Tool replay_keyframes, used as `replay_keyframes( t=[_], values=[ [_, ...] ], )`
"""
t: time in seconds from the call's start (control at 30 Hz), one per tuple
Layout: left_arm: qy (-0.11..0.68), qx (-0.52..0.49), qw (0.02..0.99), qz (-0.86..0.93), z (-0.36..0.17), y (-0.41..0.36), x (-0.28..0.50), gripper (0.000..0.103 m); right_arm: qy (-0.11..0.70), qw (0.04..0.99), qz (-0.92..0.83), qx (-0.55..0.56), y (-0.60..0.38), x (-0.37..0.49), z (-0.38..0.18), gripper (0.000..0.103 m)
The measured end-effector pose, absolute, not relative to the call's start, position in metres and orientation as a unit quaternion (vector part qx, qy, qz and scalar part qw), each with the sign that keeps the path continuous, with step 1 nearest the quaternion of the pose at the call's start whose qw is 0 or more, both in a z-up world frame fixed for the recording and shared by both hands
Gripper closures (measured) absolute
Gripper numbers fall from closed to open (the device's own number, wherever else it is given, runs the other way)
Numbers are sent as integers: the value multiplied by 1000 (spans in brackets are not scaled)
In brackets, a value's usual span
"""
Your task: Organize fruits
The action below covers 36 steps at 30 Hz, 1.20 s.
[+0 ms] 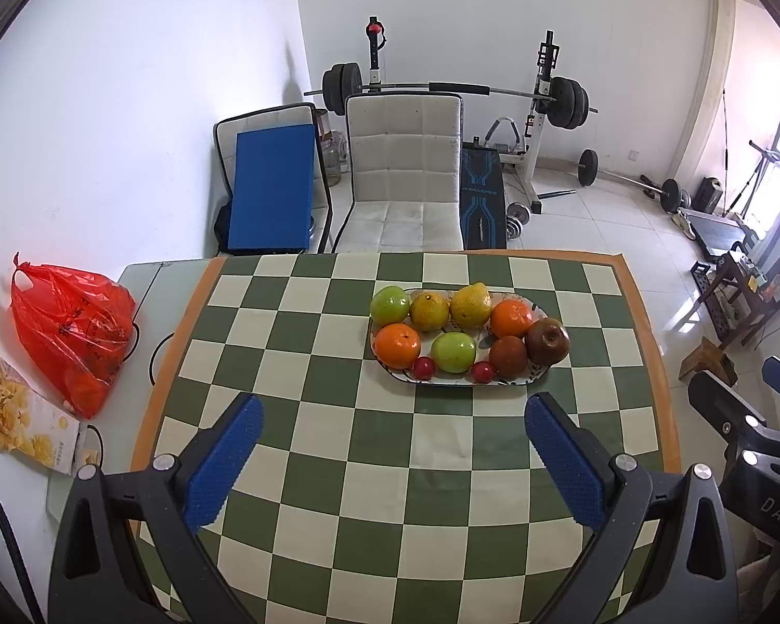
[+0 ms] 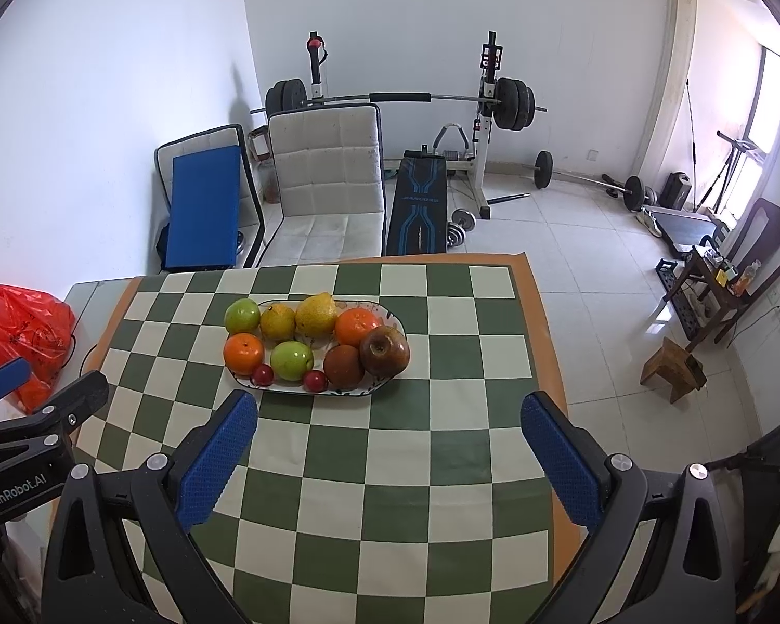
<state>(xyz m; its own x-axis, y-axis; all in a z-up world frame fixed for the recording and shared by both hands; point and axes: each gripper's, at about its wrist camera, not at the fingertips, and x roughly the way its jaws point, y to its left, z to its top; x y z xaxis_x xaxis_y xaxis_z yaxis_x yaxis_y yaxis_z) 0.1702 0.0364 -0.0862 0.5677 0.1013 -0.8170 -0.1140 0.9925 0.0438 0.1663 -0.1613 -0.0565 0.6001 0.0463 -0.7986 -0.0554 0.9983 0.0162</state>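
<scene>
An oval plate sits on the green-and-cream checked cloth covering the desk, and all the fruit lies on it. Along the plate's far side run a green apple, a yellow-orange citrus, a lemon and an orange. Along its near side lie a second orange, a small red fruit, a second green apple, another small red fruit, a round brown fruit and a dark red apple at the plate's right end. The fruits crowd together, most touching their neighbours.

The left gripper hovers over the cloth on the near side of the plate, its blue-padded fingers spread wide with nothing between them. The right gripper hangs likewise near of the plate, also spread wide and empty.

Left of the plate, off the cloth, a red plastic bag rests on the desk, with a snack packet just nearer.
</scene>
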Motion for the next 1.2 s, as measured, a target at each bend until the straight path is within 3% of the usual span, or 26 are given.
replay_keyframes(
  t=[1.2],
  values=[
    [458, -4, 887, 57, -78, 29, 172, 0, 444, 896, 25, 4, -174, 164, -45, 0]
  ],
)
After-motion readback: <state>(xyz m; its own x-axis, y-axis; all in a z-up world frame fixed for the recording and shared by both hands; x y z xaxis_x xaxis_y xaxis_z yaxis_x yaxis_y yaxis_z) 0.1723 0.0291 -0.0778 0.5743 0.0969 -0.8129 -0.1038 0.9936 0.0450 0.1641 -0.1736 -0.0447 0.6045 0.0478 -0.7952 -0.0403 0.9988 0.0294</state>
